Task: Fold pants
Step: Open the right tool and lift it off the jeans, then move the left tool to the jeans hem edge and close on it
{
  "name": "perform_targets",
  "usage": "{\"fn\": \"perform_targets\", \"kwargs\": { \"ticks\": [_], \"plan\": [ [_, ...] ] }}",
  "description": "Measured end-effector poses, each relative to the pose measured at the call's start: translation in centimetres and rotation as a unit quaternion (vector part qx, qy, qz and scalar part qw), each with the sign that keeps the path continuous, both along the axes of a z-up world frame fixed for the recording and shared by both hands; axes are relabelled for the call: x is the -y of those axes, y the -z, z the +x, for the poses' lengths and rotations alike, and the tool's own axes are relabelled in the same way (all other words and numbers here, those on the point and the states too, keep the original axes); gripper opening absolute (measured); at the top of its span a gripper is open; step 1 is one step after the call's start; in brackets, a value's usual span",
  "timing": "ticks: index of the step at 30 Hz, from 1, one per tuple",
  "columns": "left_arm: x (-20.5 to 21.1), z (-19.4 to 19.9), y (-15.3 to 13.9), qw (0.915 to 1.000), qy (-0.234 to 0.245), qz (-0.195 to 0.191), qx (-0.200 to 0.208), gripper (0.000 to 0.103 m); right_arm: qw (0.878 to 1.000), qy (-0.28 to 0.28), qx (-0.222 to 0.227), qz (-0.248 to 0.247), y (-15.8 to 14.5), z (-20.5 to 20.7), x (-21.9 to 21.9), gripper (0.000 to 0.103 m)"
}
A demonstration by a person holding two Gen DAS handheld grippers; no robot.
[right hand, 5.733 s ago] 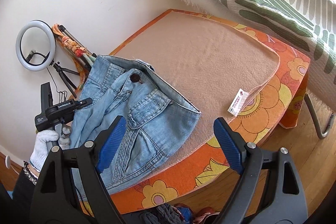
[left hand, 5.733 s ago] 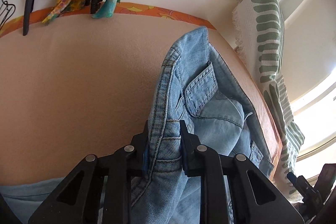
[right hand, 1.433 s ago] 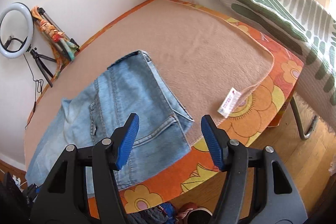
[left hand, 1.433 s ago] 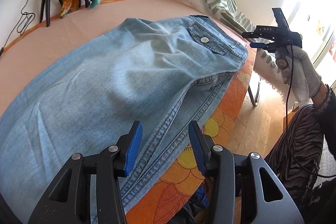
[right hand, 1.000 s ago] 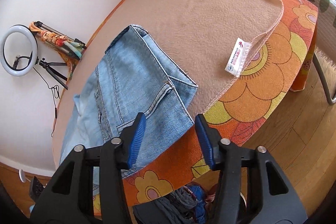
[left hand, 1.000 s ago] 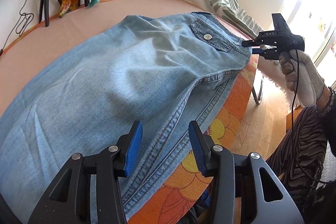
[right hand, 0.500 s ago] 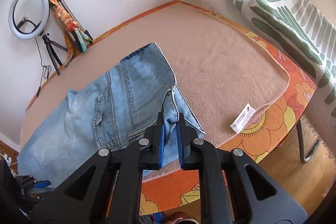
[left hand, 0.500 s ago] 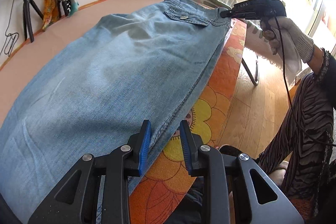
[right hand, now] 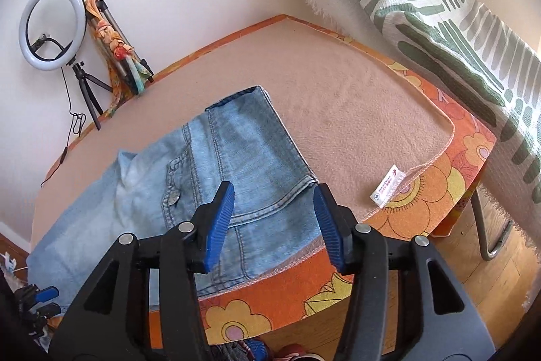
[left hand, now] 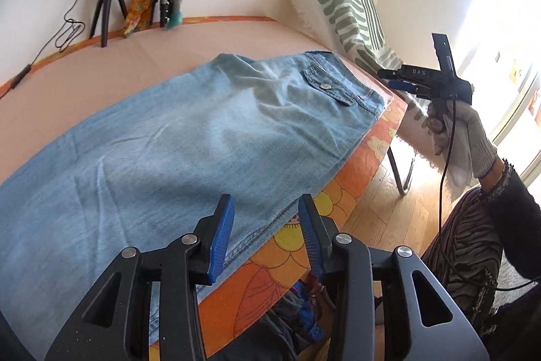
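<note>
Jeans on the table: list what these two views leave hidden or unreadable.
- Leg ends of the jeans: left wrist view, cut off by the left edge.
- Near hem: right wrist view, behind the right gripper.
- White tag print: right wrist view, too small to read.
- Clutter under the table: left wrist view, blocked by the left gripper.
</note>
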State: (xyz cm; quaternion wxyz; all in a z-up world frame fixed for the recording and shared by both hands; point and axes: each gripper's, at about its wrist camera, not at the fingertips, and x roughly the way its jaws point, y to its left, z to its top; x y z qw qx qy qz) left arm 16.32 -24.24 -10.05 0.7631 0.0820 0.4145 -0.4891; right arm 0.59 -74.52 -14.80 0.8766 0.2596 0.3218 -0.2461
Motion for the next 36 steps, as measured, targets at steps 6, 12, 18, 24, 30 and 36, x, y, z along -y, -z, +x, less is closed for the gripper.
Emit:
{"fn": "perform_targets", "kwargs": {
  "ticks": [6,12,18,24,30,36],
  "plan": [
    [-7.7,3.0,-1.6,0.9861,-0.140,-0.066,-0.061,0.051,0.998,-0.055,0.029,-0.012,-1.8,3.0,-3.9,0.061],
    [-16.7,3.8,-1.6,0.9576,-0.268,-0.087,-0.060,0.057,0.993,-0.113,0.046,-0.007,-1.9,6.4,-7.8,0.064],
    [-25.2,3.3,-1.5,0.9141,-0.398,-0.066,-0.037,0.058,0.984,-0.173,0.041,0.009,-0.8,10.6,-11.9,0.064],
    [-33.9,1.8,-0.3,0.8503,-0.515,-0.092,-0.061,0.066,0.969,-0.245,0.036,0.005,-0.3,14.9,-17.3,0.067],
    [-42.1,0.5,2.5,0.7706,-0.617,-0.117,-0.109,0.068,0.950,-0.309,0.038,-0.004,-1.9,17.9,-23.1,0.069],
    [-48.2,-1.0,6.0,0.7078,-0.671,-0.155,-0.155,0.068,0.939,-0.339,0.049,-0.019,-3.3,18.3,-27.0,0.073]
  ]
}}
